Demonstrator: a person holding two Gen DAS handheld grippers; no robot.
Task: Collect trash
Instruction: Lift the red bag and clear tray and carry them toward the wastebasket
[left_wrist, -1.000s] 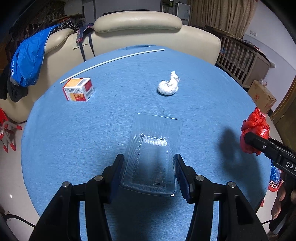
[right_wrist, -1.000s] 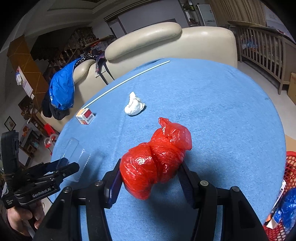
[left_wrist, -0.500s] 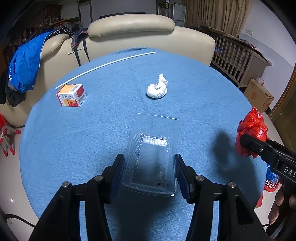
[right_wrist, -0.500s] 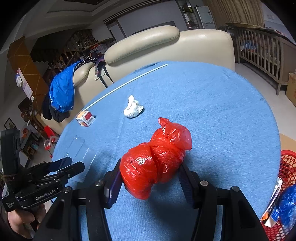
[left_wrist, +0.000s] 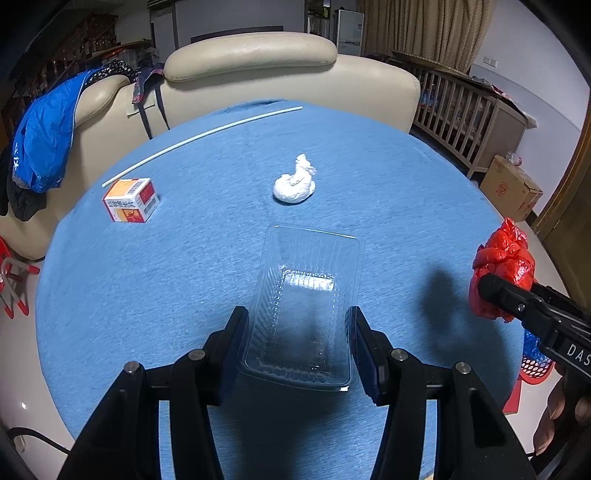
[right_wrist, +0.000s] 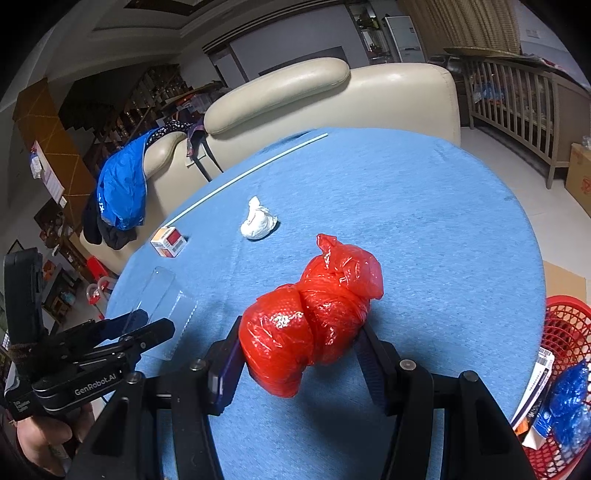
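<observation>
My left gripper is shut on a clear plastic tray and holds it above the round blue table. My right gripper is shut on a knotted red plastic bag, also lifted off the table; the bag shows at the right edge of the left wrist view. A white crumpled paper wad and a small orange and white box lie on the table farther back. A red mesh basket holding trash stands on the floor at the right.
A thin white rod lies along the table's far left edge. Cream armchairs stand behind the table, one draped with a blue jacket. A wooden railing and a cardboard box are at the right.
Both grippers have drawn back and up from the table with their loads; the table items look smaller and farther. The red basket shows more in the right wrist view.
</observation>
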